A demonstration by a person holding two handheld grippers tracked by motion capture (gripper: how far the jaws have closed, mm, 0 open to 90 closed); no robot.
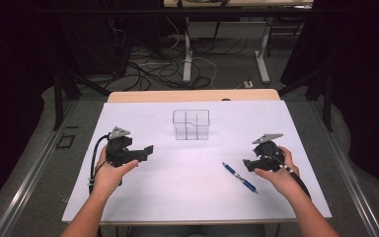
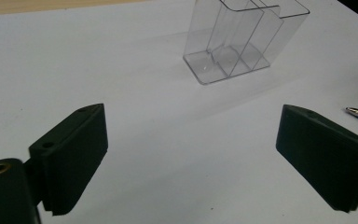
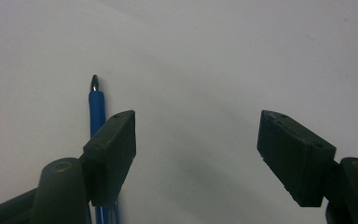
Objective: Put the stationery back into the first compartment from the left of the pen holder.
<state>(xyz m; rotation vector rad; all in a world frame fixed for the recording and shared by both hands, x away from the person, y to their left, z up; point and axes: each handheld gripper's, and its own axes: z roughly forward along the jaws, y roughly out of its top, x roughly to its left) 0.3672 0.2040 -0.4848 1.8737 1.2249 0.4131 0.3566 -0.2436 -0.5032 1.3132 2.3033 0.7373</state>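
A clear plastic holder (image 1: 191, 124) with several compartments stands upright at the back middle of the white sheet. In the left gripper view the clear holder (image 2: 242, 39) stands ahead and to the right. A blue pen (image 1: 240, 177) lies flat at the front right. My left gripper (image 1: 146, 151) is held over the sheet's left side, and its jaws (image 2: 191, 158) stand wide open with nothing between them. My right gripper (image 1: 246, 164) hovers just right of the pen. It (image 3: 196, 140) is open over bare sheet, and the pen (image 3: 96, 105) lies outside its left jaw, partly hidden behind it.
The white sheet (image 1: 192, 197) covers the table top, with a strip of wood (image 1: 192, 95) showing along the far edge. Beyond the table are a dark floor with cables (image 1: 153, 69) and white table legs (image 1: 187, 54).
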